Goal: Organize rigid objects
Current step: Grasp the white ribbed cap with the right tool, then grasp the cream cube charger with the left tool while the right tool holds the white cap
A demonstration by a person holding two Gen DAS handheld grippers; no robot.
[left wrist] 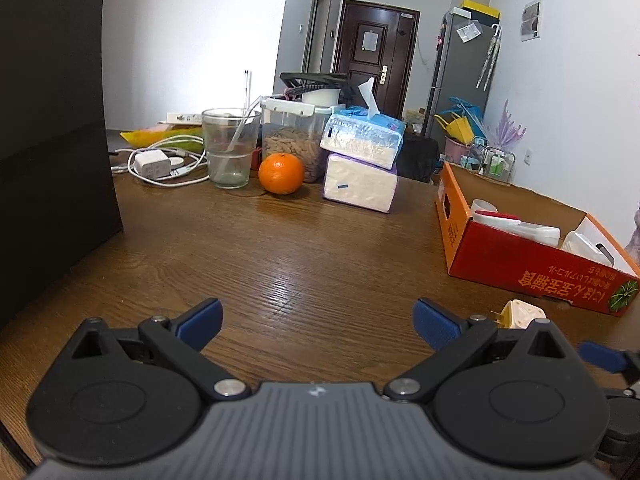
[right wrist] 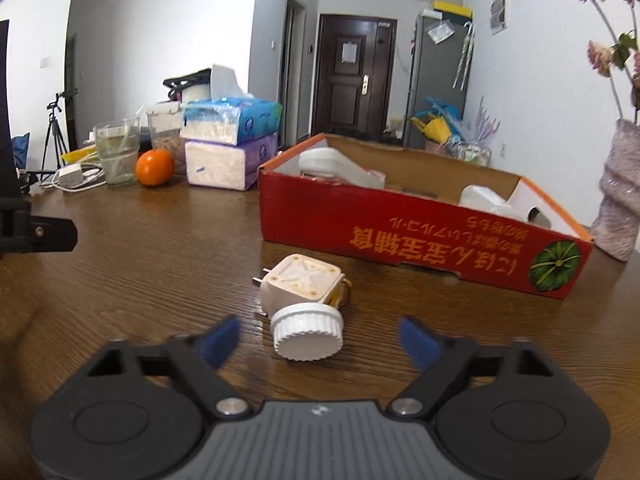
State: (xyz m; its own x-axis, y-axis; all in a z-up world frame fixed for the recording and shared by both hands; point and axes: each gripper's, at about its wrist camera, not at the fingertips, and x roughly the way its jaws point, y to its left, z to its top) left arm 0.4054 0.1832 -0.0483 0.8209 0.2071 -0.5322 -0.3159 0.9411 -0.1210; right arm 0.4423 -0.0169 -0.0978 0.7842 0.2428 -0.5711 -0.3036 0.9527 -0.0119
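Just in front of the red box: a white ribbed cap (right wrist: 307, 332) lies on the wooden table (right wrist: 160, 272), tipped so its flat top faces the right wrist camera, touching a cream plug adapter (right wrist: 300, 284) just behind it.
Red box: the red box (right wrist: 400, 236) is an open cardboard tray that already holds several white plastic pieces, so it looks like the place where the rigid things are being collected.
Cap, handling: hard plastic, probably light and stiff; the ridged rim should give the pads purchase, while the smooth top would likely slip.
Cap, where to hold: across the ribbed rim, one pad on each side, low enough that it does not roll away.
Adapter, handling: a rigid block with metal prongs on the side away from the red box; the flat side faces look like the safest hold, clear of the prongs.
Right gripper: the right gripper (right wrist: 320, 340) stands partly spread, the cap between its blue pads but touching neither.
Left gripper: the left gripper (left wrist: 318, 322) is spread wide over bare table, holding nothing, well apart from the red box.
Beyond the red box: an orange (right wrist: 155, 167), a glass (right wrist: 116, 152) and stacked tissue packs (right wrist: 228, 152) sit further along the table.
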